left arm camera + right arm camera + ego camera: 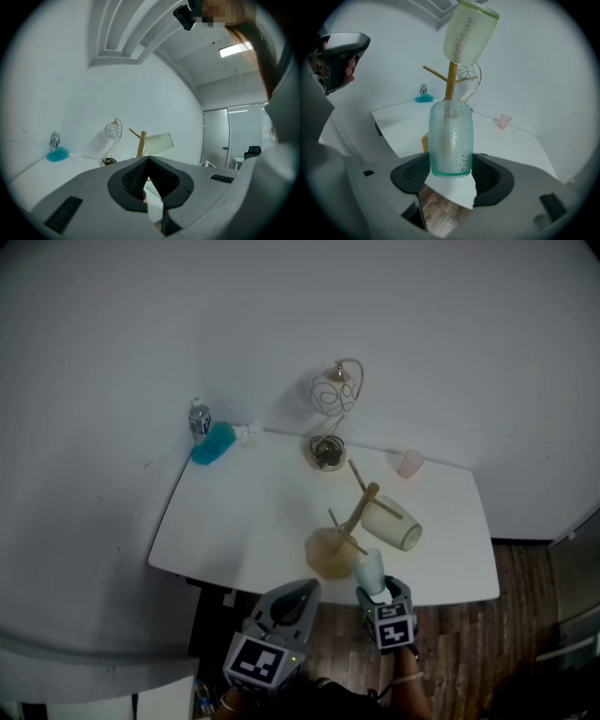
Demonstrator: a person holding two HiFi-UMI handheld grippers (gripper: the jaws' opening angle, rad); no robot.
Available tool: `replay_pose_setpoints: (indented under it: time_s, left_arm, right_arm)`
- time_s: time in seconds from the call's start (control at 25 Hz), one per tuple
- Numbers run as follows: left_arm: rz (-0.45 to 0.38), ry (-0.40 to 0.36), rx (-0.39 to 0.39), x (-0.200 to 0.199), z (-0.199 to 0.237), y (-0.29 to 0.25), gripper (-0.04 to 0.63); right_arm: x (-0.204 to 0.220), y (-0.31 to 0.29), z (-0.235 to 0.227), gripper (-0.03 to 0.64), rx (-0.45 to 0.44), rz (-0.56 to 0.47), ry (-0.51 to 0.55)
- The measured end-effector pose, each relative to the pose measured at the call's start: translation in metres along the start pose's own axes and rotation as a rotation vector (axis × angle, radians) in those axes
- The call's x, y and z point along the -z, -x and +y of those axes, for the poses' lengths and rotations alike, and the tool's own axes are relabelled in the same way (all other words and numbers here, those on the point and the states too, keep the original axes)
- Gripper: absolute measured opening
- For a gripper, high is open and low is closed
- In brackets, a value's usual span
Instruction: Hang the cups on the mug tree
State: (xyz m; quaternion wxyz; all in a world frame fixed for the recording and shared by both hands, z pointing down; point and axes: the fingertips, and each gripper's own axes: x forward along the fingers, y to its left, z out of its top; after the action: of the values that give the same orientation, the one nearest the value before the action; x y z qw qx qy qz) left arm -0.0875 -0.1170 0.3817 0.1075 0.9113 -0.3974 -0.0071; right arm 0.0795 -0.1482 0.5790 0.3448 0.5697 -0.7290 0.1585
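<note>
Right gripper view — hand-held gripper [451,172] clamps teal cup [451,136].

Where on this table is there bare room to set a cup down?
The widest bare patch is the left half of the table, between the blue object and the mug tree. A smaller one lies right, below the pink cup. Crowded: the front centre, where the right gripper holds the teal cup.
</note>
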Motion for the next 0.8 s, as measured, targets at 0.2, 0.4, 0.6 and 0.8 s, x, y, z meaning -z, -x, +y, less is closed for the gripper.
replay_pose_setpoints:
  time_s: [0.2, 0.4, 0.6, 0.8]
  left_arm:
    - [0.002, -0.002, -0.004, 0.0, 0.002, 0.0, 0.0]
    - [0.006, -0.004, -0.008, 0.0, 0.006, -0.001, 0.0]
    - [0.008, -0.004, -0.012, 0.001, 0.009, -0.001, 0.0]
    - [0.007, -0.003, -0.016, 0.001, 0.011, 0.0, 0.0]
  right_arm:
    - [-0.003, -0.004, 0.003, 0.288, -0.01, 0.007, 0.006]
    - [-0.006, -0.009, 0.005, 0.288, -0.021, 0.015, 0.013]
    - [-0.005, -0.012, 0.007, 0.288, -0.027, 0.027, 0.013]
    - [-0.005, -0.014, 0.008, 0.288, -0.032, 0.041, 0.014]
